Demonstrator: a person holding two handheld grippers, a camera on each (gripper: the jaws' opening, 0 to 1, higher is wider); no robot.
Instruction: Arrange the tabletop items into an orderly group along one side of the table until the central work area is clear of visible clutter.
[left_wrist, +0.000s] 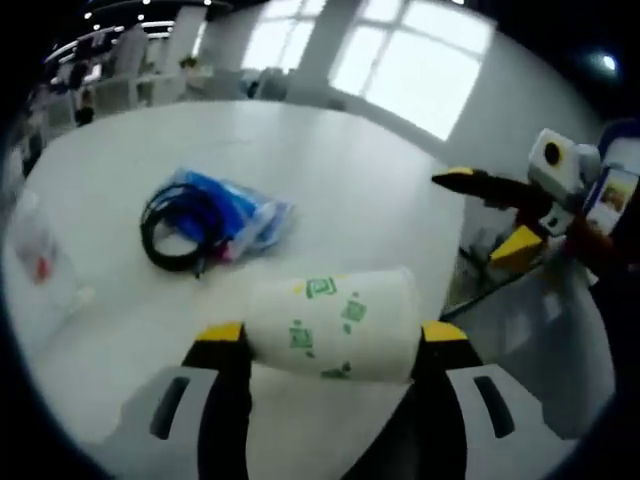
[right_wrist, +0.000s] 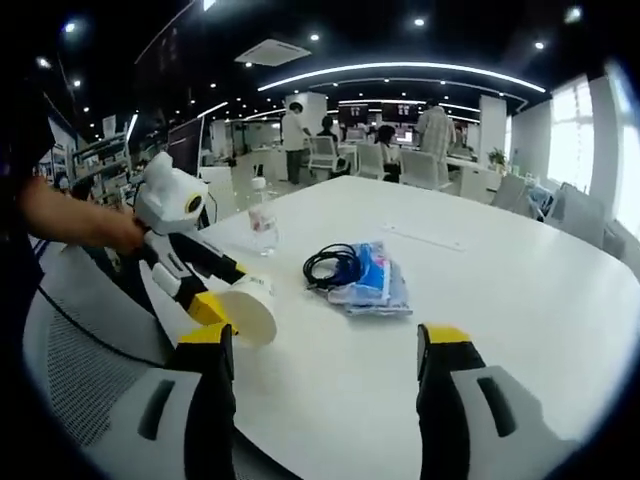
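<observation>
A white paper cup (left_wrist: 335, 322) with green prints lies sideways between the jaws of my left gripper (left_wrist: 332, 335), which is shut on it just above the white table (left_wrist: 330, 170). In the right gripper view the same cup (right_wrist: 252, 308) is held by the left gripper (right_wrist: 225, 290) near the table's edge. A blue plastic bag (left_wrist: 240, 215) with a coiled black cable (left_wrist: 178, 228) on it lies mid-table, also seen as the bag (right_wrist: 375, 280) and the cable (right_wrist: 332, 265). My right gripper (right_wrist: 330, 345) is open, holding nothing; it also appears as the right gripper (left_wrist: 490, 215) at the table's right edge.
A clear water bottle (right_wrist: 263, 225) stands upright near the table's edge, and shows as the bottle (left_wrist: 40, 255) at the left. A grey mesh chair (right_wrist: 90, 380) sits below the left gripper. A person's arm (right_wrist: 70, 218) reaches in. Office chairs and people stand behind the table.
</observation>
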